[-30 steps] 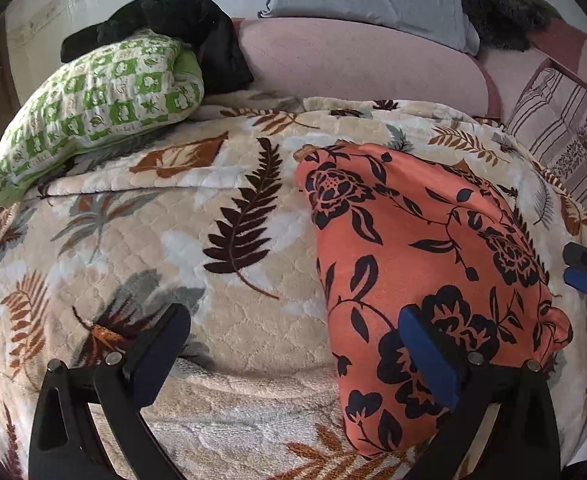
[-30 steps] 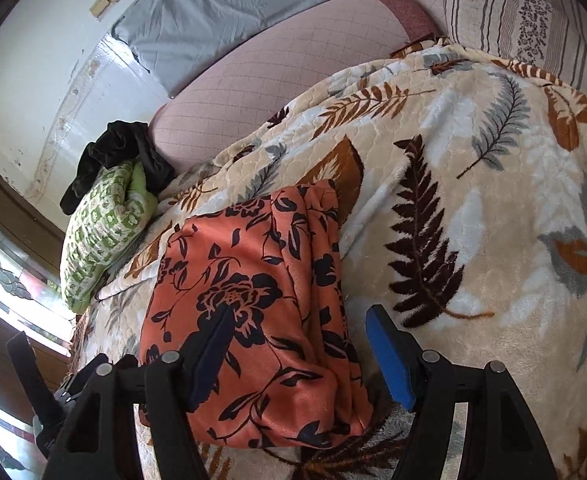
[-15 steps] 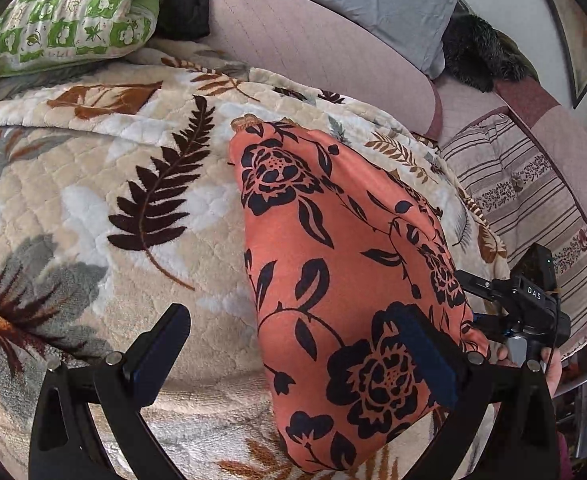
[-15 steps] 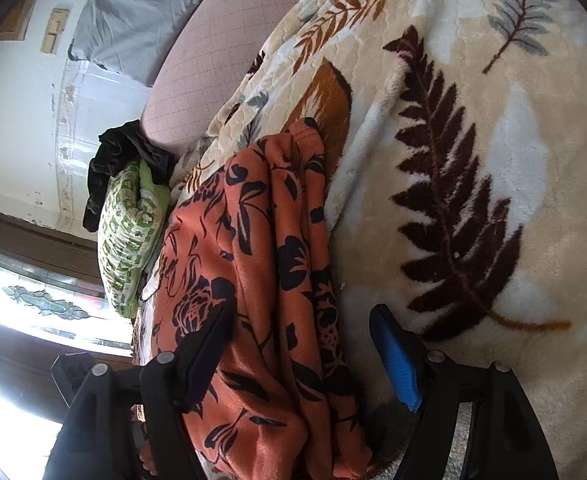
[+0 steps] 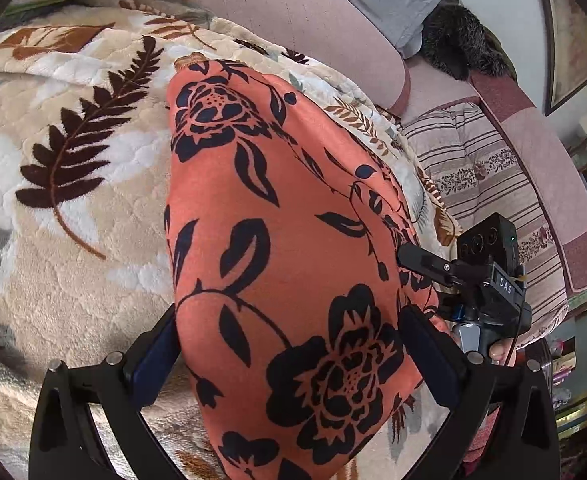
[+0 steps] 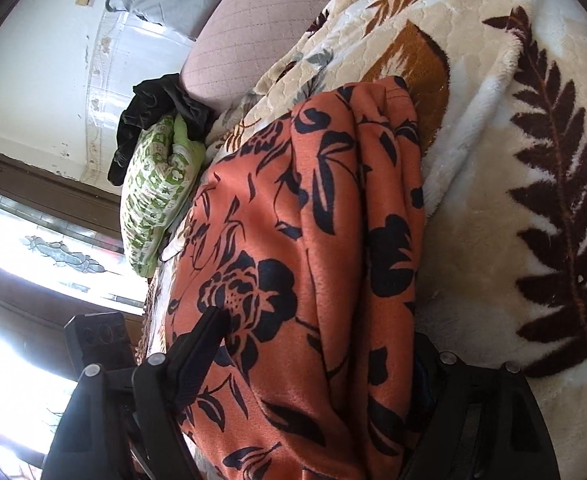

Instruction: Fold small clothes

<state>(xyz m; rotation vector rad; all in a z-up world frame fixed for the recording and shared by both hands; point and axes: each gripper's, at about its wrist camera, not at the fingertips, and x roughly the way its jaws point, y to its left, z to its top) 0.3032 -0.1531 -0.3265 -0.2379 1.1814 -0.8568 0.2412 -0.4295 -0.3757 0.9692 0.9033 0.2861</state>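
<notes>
Gripper first: on my right gripper (image 6: pixel 317 356) the jaws are opening, spread either side of the near end of the cloth (image 6: pixel 313 240), one finger lying on top of the fabric and the other down by the folded edge at 3 o'clock; I see no pinch. Left gripper (image 5: pixel 289 356) is spread too, straddling the same near end from the other side, the pads flanking the fabric without squeezing it, as far as I can judge.

Where it lies: the orange floral cloth sits folded into a long strip on the blanket (image 5: pixel 73 184) covering the bed, running from my grippers out toward 12 o'clock, with the pillow (image 6: pixel 153 192) beyond at 10 o'clock.

I read the step as taking the near end to fold it up over the far end. To do it well I want both grippers low enough to catch every layer, not just the top one. I would close evenly, lift together, and keep the edges square. An uneven grab would probably skew the fold.
</notes>
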